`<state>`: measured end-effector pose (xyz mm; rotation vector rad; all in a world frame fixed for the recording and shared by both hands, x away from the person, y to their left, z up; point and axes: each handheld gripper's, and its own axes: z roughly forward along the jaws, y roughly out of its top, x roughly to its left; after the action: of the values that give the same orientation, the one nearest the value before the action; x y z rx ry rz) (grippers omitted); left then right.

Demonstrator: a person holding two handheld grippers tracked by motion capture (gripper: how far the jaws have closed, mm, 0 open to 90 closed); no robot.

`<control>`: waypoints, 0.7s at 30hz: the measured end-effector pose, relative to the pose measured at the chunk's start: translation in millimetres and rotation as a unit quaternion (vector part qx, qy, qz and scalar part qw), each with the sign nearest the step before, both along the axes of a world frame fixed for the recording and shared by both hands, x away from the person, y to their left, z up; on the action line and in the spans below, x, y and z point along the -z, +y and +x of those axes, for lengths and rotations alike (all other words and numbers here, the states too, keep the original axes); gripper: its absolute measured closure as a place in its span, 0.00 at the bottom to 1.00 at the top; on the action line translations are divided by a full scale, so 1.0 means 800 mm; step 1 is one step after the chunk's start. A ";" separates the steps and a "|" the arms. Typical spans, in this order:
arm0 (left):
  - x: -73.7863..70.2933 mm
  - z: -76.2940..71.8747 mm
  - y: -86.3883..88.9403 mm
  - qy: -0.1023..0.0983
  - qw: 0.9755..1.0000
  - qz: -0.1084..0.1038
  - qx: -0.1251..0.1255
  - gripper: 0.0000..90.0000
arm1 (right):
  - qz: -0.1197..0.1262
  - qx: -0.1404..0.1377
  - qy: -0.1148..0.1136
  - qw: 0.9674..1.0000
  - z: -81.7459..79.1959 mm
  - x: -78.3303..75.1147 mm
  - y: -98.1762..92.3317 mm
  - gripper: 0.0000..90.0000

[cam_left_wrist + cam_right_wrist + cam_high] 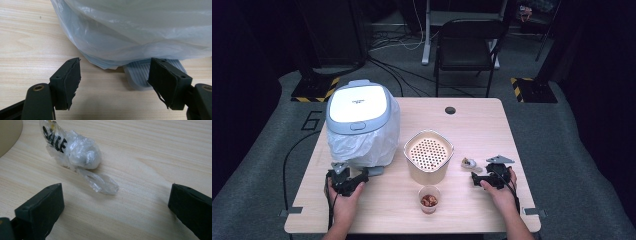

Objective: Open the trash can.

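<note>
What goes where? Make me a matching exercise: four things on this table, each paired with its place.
1. grey-lidded pedal bin with white plastic liner
2. cream perforated bucket
3. clear plastic cup of reddish scraps
4. crumpled clear plastic wrapper

A. table centre
B. ahead of the right gripper
C. near edge, below the bucket
D. table's left, by the left gripper

Pairs: 1-D, 2-A, 3-C, 4-B

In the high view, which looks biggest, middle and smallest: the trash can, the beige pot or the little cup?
Largest: trash can.
Middle: beige pot.
Smallest: little cup, though it sits nearest the camera.
</note>
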<state>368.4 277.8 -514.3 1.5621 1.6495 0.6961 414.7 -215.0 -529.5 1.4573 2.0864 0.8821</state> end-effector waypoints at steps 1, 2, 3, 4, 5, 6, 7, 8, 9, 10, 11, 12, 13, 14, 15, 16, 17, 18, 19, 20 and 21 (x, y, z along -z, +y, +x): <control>0.000 0.000 0.000 0.000 1.000 0.000 0.000 0.29 | 0.000 0.000 0.000 1.000 0.000 0.000 0.000 0.00; 0.001 -0.001 -0.001 0.003 1.000 -0.004 -0.002 0.29 | 0.000 0.000 0.000 1.000 0.000 0.000 0.000 0.00; 0.002 0.000 -0.001 -0.003 1.000 -0.005 -0.006 0.29 | 0.000 0.000 0.000 1.000 0.000 0.000 0.000 0.00; 0.004 0.001 -0.002 -0.008 1.000 -0.010 -0.014 0.29 | 0.000 0.000 0.000 1.000 0.000 0.000 0.000 0.00; 0.004 0.001 -0.002 -0.008 1.000 -0.010 -0.014 0.29 | 0.000 0.000 0.000 1.000 0.000 0.000 0.000 0.00; 0.006 0.002 -0.003 -0.010 1.000 -0.015 -0.013 0.28 | 0.000 0.000 0.000 1.000 0.000 0.000 0.000 0.00; 0.006 0.002 -0.003 -0.010 1.000 -0.015 -0.013 0.27 | 0.000 0.000 0.000 1.000 0.000 0.000 0.000 0.00; 0.007 0.000 -0.001 -0.010 1.000 -0.011 -0.005 0.27 | 0.000 0.000 0.000 1.000 0.000 0.000 0.000 0.00; 0.007 0.000 -0.001 -0.010 1.000 -0.011 -0.005 0.26 | 0.000 0.000 0.000 1.000 0.000 0.000 0.000 0.00; 0.008 0.000 0.001 -0.011 1.000 -0.014 -0.001 0.26 | 0.000 0.000 0.000 1.000 0.000 0.000 0.000 0.00; 0.009 0.000 0.001 -0.011 1.000 -0.022 -0.007 0.26 | 0.000 0.000 0.000 1.000 0.000 0.000 0.000 0.00; 0.011 0.000 0.003 -0.010 0.999 -0.029 -0.012 0.22 | 0.000 0.000 0.000 1.000 0.000 0.000 0.000 0.00; 0.011 0.000 0.003 -0.010 0.999 -0.029 -0.012 0.20 | 0.000 0.000 0.000 1.000 0.000 0.000 0.000 0.00; 0.012 0.000 0.004 -0.007 0.999 -0.030 -0.017 0.20 | 0.000 0.000 0.000 1.000 0.000 0.000 0.000 0.00; 0.013 0.001 0.004 -0.009 0.999 -0.035 -0.022 0.17 | 0.000 0.000 0.000 1.000 0.000 0.000 0.000 0.00; 0.015 -0.001 0.006 -0.019 0.999 -0.035 -0.014 0.16 | 0.000 0.000 0.000 1.000 0.000 0.000 0.000 0.00; 0.016 0.000 0.007 -0.016 0.999 -0.037 -0.015 0.16 | 0.000 0.000 0.000 1.000 0.000 0.000 0.000 0.00; 0.016 0.000 0.007 -0.016 0.999 -0.037 -0.015 0.15 | 0.000 0.000 0.000 1.000 0.000 0.000 0.000 0.00; 0.017 0.000 0.008 -0.017 0.999 -0.038 -0.014 0.15 | 0.001 0.001 0.000 1.000 0.000 0.000 0.000 0.00; 0.017 0.000 0.006 -0.023 0.999 -0.026 -0.010 0.15 | 0.004 0.003 0.000 1.000 0.000 0.000 0.001 0.00; 0.017 0.000 0.006 -0.023 0.999 -0.026 -0.010 0.16 | 0.004 0.003 0.000 1.000 0.000 0.000 0.001 0.00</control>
<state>368.6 282.9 -527.9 1.4843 1.6384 0.6906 414.7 -214.2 -529.5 1.4663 2.0798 0.8882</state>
